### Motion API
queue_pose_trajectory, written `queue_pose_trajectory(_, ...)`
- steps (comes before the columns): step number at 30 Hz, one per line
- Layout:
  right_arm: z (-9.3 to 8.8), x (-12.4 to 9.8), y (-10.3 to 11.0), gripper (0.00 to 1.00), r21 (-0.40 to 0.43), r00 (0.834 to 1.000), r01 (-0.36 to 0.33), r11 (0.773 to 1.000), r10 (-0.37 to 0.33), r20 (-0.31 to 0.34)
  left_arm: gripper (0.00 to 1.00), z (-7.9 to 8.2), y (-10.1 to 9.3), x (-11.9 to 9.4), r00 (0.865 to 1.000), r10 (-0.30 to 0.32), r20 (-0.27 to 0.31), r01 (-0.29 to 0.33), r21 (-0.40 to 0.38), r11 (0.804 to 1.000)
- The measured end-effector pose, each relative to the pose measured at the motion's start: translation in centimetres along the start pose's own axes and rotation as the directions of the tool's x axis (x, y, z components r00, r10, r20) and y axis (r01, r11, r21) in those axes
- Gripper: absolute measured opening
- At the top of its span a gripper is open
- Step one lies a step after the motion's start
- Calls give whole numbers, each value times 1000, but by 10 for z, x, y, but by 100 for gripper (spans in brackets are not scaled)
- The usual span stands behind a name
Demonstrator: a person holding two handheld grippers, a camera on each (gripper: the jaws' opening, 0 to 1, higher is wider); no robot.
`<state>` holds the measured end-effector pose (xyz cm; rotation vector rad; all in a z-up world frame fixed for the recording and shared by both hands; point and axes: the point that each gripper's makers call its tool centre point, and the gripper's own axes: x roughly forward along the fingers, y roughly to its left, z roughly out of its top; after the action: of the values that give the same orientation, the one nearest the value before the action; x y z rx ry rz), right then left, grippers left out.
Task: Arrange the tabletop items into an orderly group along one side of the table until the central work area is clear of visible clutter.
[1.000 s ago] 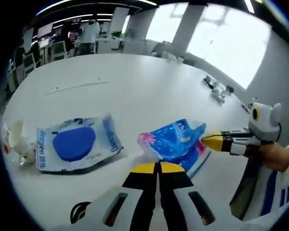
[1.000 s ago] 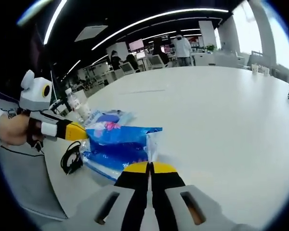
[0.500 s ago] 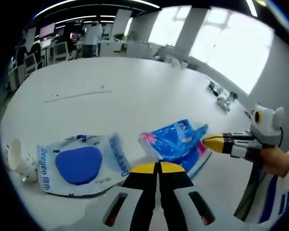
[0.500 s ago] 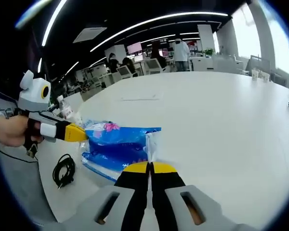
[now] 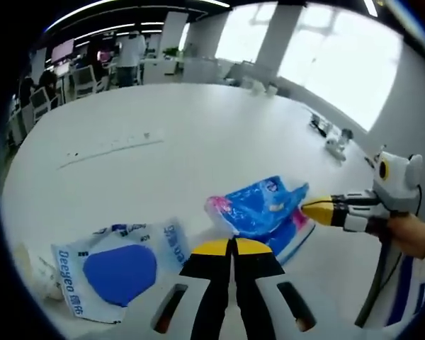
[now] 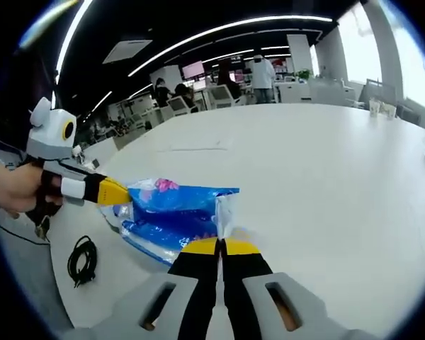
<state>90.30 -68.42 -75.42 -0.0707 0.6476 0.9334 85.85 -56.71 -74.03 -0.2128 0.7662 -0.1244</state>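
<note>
**Both grippers clamped on the blue bag**

I see the left gripper (image 5: pixel 233 244) closed on the near edge of the blue snack bag (image 5: pixel 258 210); the right gripper (image 5: pixel 306 209) comes in from that view's right and pinches the bag's far corner. In the right gripper view, my right gripper (image 6: pixel 219 246) is shut on the bag's clear end, bag just ahead of the tips. A white wipes pack (image 5: pixel 117 266) lies left of the left jaws on the white table (image 5: pixel 198 134). A black cable coil (image 6: pixel 81 259) sits left of the right jaws.

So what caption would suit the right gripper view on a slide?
Two handheld grippers, left and right, pinch a blue packet above a white table.
</note>
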Motion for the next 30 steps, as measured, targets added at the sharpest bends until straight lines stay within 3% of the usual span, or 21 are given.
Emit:
queue_pose_trajectory(3, -4, 6, -3, 0, -3, 1000, 1, 1000, -1, -22, 0, -6, 3, 6, 999, 14, -38, -10, 86, 996)
queue_pose_trajectory(7, -5, 12, -3, 0, -42, 999, -2, 999, 0, -44, 0, -7, 8, 15, 998, 18, -52, -14, 79, 997)
queue_pose_trajectory(18, -13, 27, -9, 0, -36, 996, 8, 999, -11, -87, 0, -16, 16, 30, 991, 46, -123, -26, 163, 986)
queue_pose_trajectory(23, -23, 32, -7, 0, -31, 992, 6, 1000, -9, -123, 0, -21, 21, 35, 988, 65, -140, -41, 166, 985)
queue_pose_trajectory(26, -26, 34, -7, 0, -33, 992, 9, 999, -13, -129, 0, -25, 22, 37, 986, 72, -152, -39, 208, 977)
queue_pose_trajectory(30, -26, 36, -9, 0, -15, 992, 13, 1000, -15, -124, 0, -25, 25, 39, 986, 79, -149, -49, 199, 979)
